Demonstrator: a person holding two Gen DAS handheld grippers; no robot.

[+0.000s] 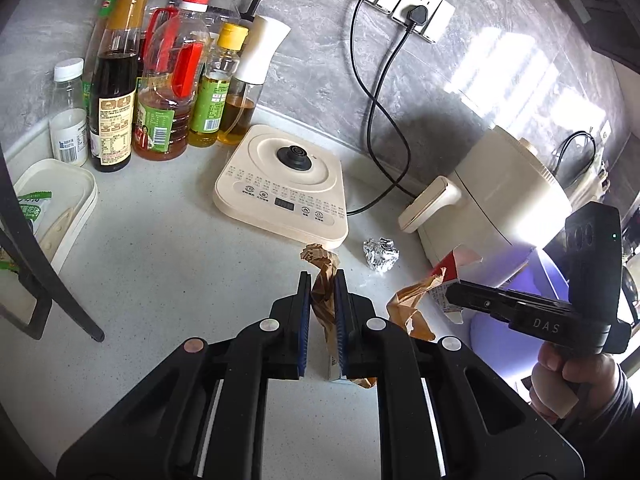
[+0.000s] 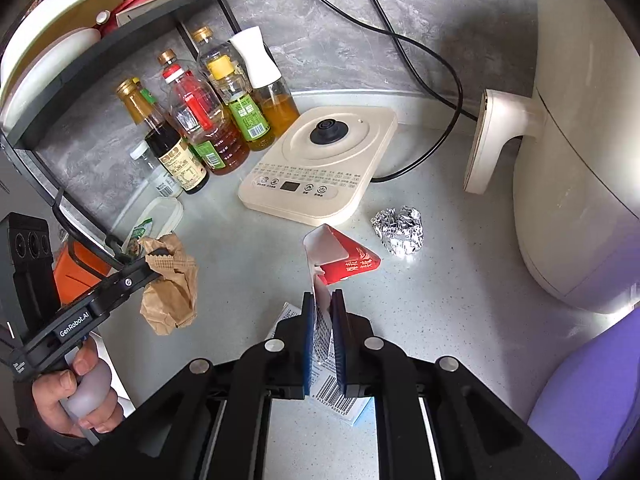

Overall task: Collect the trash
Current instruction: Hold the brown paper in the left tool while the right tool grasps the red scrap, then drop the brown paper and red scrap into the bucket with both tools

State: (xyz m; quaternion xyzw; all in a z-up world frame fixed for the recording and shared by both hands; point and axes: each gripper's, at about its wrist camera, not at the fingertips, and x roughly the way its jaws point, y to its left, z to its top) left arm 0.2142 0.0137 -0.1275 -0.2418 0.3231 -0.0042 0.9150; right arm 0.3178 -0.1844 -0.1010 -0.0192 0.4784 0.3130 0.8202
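Collection is progressing: left gripper [image 1: 323, 276] is clamping the crumpled brown paper bag [image 1: 322, 280], right gripper [image 2: 323, 296] is clamping the torn red carton [image 2: 342, 256], while the foil ball [image 2: 398, 230] is lying uncollected on the countertop [image 2: 440, 300] at one o'clock of the carton.

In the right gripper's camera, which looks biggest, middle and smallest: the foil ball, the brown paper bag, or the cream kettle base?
Largest to smallest, as they look in the right wrist view:
1. cream kettle base
2. brown paper bag
3. foil ball
The bag hangs nearer the camera, so its true size is less sure.
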